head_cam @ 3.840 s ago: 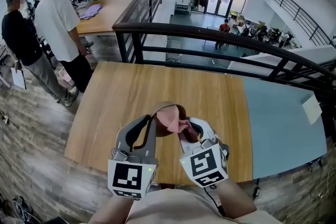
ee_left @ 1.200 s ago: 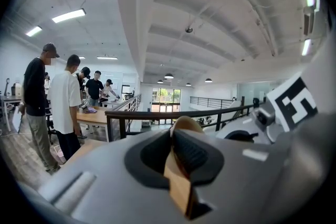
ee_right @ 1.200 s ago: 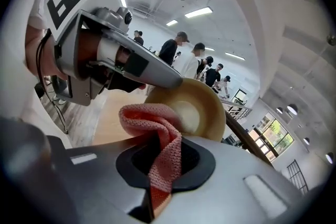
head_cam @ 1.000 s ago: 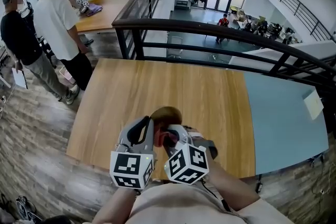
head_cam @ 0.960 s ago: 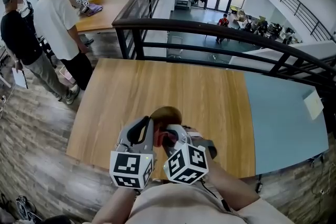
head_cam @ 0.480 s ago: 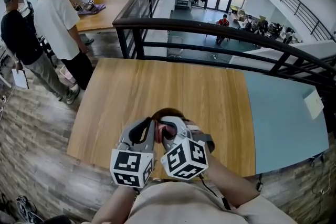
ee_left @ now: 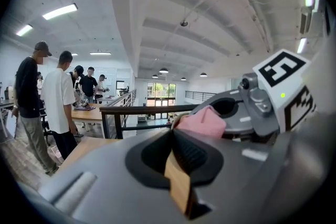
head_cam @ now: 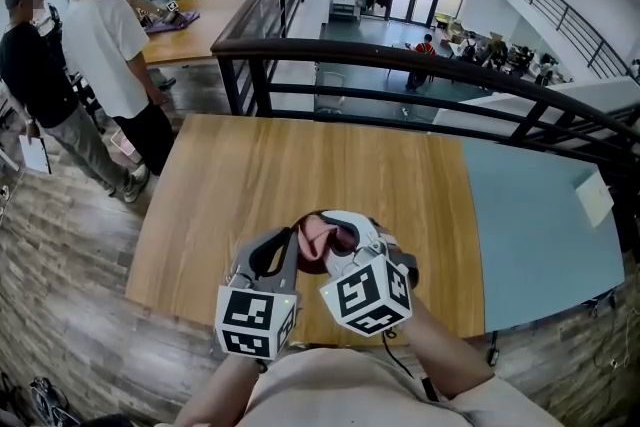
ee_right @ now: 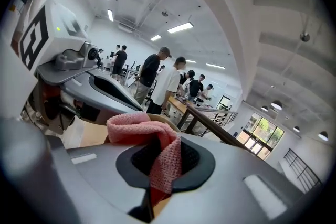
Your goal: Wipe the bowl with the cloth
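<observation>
**WIPING THE BOWL: HOLD AND STROKE**

**Current state.** The left gripper [ee_left: 181, 165] is pressed together on the thin wall of the bowl [ee_left: 177, 186]. Its jaws have just been closing, and the tan edge of the wall sits between the pads. The right gripper [ee_right: 164, 168] pinches a fold of the cloth [ee_right: 167, 157], and the loose part bunches above the jaws against the bowl. In the head view the bowl sits between the two grippers, close to the person's body, over the near edge of the table [head_cam: 300, 165]. It appears to be lifted off the table.

**Procedure.**
1. Use the left gripper only as a clamp. A thin rim can pivot in a two-point pinch, so hold it steady and do not twist it.
2. Sweep the bunched cloth along the inner wall in curved strokes that follow the bowl's round form.
3. Press lightly. Too much force is likely to lever the bowl out of the left grip.
4. Let only the cloth touch the bowl, not the hard shell of the right gripper.
5. Re-grip the rim at a new place to reach the unwiped sections.

**Materials.**
- Bowl: wood-coloured, rigid, round and thin-walled, with a smooth pale edge.
- Cloth: pink, coarse knit weave, soft and easily crumpled. It should conform readily to the curve.
- Pads [ee_right: 191, 157]: black and ribbed, set in smooth grey moulded shells.
- Table: flat, with a wood-grain surface.
</observation>
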The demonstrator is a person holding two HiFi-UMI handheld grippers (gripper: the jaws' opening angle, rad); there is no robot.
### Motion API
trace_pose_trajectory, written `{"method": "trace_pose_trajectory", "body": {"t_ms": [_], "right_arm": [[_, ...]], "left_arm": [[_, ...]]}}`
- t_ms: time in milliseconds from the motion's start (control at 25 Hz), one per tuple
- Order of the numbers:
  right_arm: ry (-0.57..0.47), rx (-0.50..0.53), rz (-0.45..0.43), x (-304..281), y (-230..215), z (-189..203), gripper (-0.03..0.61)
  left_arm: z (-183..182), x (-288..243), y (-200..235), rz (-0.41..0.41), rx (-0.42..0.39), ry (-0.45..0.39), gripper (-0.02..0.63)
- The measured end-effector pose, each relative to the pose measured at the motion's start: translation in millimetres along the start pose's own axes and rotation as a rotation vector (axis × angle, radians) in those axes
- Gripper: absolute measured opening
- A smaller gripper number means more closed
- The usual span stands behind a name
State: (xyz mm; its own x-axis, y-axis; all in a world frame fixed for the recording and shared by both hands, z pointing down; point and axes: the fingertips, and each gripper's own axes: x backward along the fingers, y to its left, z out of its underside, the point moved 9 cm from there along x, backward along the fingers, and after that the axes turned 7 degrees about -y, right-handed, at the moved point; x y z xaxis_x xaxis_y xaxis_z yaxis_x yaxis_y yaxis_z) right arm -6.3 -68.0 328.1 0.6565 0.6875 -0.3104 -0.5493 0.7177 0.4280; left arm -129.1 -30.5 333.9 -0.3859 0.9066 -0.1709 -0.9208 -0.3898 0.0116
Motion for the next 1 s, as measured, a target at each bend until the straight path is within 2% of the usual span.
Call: {"method": "trace_pose_trajectory", "body": {"t_ms": [200,320,400,520,640,800,1000], "right_arm": [[-0.046,-0.159,-0.046,14,-15,7,0.023],[-0.14,-0.3,-0.082,30,-30,0,0.023],[-0.212,-0.347,-0.082,41,-43,-11,0.023],[-0.259,-0.314,-0.051,50,-61,-28,0.023],[-0.239,-0.245,-0.046,48,-67,-37,0.023],[-0.196,-0.192,-0.084,37,-65,-40,0.023],[-0.16,-0.144,-0.17,29,-51,-42,0.023]], "left_arm": [[0,-4,-2,0.001,-0.016,0.007,0.009],[-1,-3,-1,-0.007,-0.043,0.006,0.009],[-3,-4,-2,-0.006,-0.06,0.009,0.009],[-10,-6,-9,0.012,-0.111,0.008,0.009],[-16,-6,-18,0.035,-0.162,0.001,0.009],[-19,-10,-30,0.077,-0.208,0.014,0.009],[-18,-13,-43,0.099,-0.32,0.051,0.009]]}}
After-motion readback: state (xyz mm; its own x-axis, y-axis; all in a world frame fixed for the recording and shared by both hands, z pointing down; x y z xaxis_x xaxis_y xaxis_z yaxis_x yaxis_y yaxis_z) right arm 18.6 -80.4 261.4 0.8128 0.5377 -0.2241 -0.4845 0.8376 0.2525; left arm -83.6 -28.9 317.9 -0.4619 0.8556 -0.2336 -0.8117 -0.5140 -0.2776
